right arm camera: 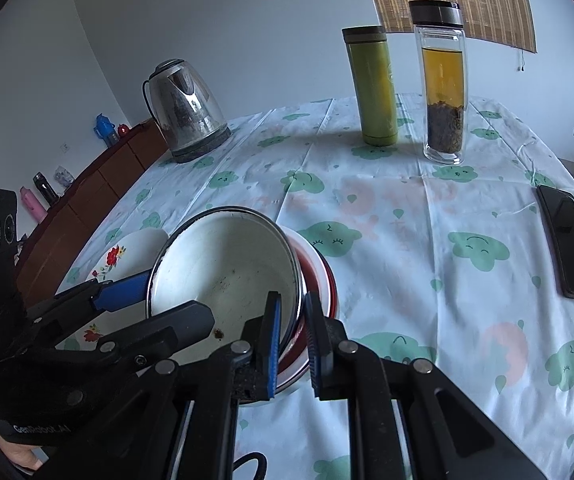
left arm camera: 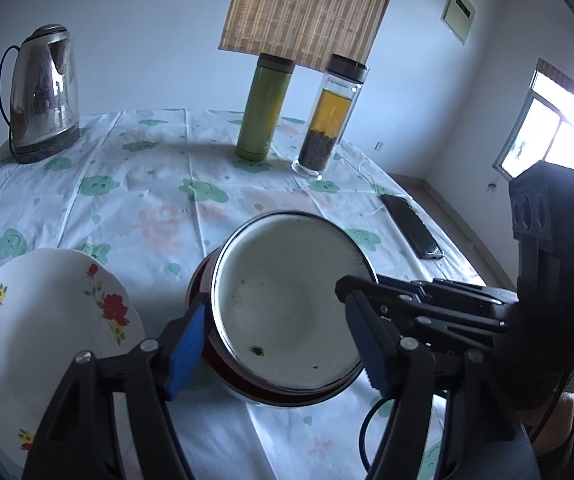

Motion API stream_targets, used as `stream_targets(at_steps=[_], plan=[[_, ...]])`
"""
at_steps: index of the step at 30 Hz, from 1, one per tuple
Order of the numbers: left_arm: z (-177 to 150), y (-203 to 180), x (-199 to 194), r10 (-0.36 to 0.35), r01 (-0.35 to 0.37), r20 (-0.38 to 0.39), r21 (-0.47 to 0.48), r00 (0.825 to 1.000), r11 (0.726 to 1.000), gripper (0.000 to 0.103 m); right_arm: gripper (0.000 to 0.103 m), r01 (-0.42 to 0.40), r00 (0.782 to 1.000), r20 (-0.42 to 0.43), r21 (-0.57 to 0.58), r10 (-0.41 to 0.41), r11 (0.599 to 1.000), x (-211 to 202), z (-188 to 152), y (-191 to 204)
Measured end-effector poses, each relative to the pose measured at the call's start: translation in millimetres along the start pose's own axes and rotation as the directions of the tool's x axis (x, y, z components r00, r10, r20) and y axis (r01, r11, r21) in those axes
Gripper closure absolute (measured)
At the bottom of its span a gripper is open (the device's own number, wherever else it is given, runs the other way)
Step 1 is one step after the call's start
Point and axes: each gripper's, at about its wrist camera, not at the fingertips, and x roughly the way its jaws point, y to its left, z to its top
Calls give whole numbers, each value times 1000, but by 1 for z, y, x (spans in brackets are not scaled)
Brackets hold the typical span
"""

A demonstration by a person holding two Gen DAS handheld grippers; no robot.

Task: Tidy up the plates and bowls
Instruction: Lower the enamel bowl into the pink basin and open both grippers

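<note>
Right hand-held gripper (right arm camera: 291,344) pinches enamel bowl (right arm camera: 223,276) rim

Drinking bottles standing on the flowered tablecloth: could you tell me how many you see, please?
2. The green flask and the glass tea bottle stand upright side by side at the far edge. Others sit on the distant sideboard, off the table.

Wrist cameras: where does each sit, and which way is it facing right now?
Left wrist: on the left tongs, looking forward and down across the table at the white bowl; its fingers straddle the bowl, and the right tongs enter from the right.
Right wrist: on the right tongs, facing much the same way; they pinch the bowl's rim, with the left tongs at left.
Shared: bowl, floral plate, kettle, two bottles, phone.
</note>
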Motion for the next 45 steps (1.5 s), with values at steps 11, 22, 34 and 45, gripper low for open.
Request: stream_targets(at_steps=[11, 22, 34, 45], plan=[[2, -3, -7, 18, -19, 27, 23, 999, 1000, 35, 90, 42, 999, 12, -33, -41, 999, 2, -2, 4], [3, -2, -11, 32, -34, 54, 40, 998, 999, 32, 90, 59, 998, 18, -48, -58, 997, 4, -3, 5], [2, 4, -8, 58, -59, 49, 32, 997, 998, 32, 90, 65, 997, 49, -87, -61, 994, 3, -5, 11], [1, 8, -7, 61, -63, 48, 25, 997, 998, 32, 90, 78, 994, 82, -96, -70, 992, 0, -5, 11]])
